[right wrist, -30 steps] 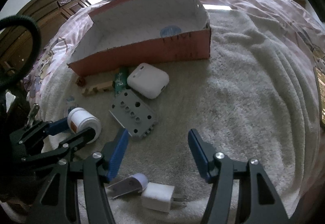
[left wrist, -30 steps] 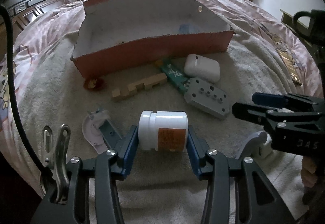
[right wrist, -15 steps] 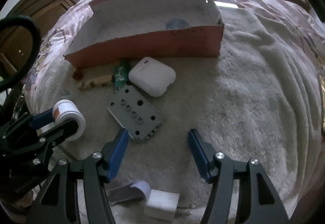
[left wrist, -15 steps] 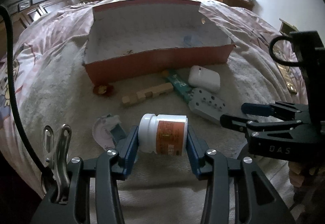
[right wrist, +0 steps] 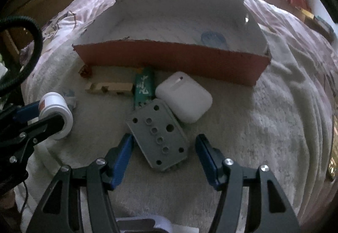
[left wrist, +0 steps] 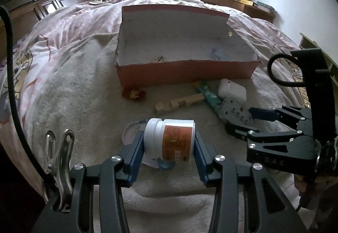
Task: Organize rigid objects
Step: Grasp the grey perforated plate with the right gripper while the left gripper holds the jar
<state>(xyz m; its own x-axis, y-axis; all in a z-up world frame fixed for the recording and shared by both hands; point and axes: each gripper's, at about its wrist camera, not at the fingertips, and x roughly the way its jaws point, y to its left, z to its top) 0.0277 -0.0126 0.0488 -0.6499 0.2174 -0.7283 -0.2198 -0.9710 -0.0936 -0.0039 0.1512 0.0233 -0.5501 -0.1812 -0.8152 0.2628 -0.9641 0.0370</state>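
Letters "DAS" stand on the right gripper (left wrist: 251, 121); the white bottle's (left wrist: 169, 140) orange label is unreadable

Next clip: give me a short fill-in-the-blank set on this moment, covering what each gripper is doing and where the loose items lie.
1. The left gripper is shut on a white ____ with an orange label.
2. The fingers of the right gripper stand open on either side of a grey plate full of ____.
3. The white case lies outside the ____ cardboard box, near its front wall.
4. The wooden block lies directly beside a ____ lighter.

Missing words: bottle; holes; red; green
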